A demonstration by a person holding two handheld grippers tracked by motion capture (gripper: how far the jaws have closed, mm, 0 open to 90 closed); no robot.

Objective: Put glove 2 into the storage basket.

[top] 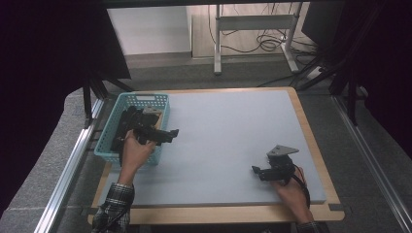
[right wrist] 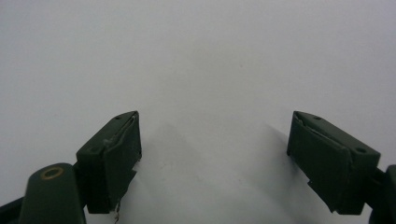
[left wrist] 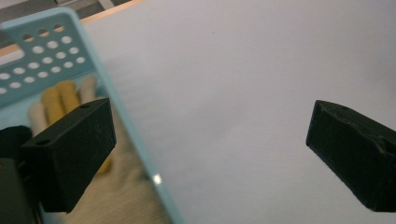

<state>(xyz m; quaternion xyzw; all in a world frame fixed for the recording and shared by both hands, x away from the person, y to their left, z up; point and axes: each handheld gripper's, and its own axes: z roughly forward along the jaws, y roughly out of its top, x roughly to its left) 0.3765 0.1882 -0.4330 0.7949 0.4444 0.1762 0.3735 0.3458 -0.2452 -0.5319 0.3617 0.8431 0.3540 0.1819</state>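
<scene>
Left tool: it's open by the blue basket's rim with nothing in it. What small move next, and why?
Probably swing the left tool back over the basket and dip toward the gloves inside. Its jaws stand wide apart and hold nothing, one over the basket's rim and the other over the bare grey mat. The right tool, also open, rests far off on the mat.

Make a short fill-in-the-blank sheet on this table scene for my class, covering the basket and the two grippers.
1. The basket at the table's left edge is light ____ in colour.
2. The left gripper hangs above the basket's right rim with its jaws ____.
3. The right gripper holds ____ between its open jaws.
4. The basket's end wall is pierced with round ____.

Missing words: blue; open; nothing; holes
</scene>
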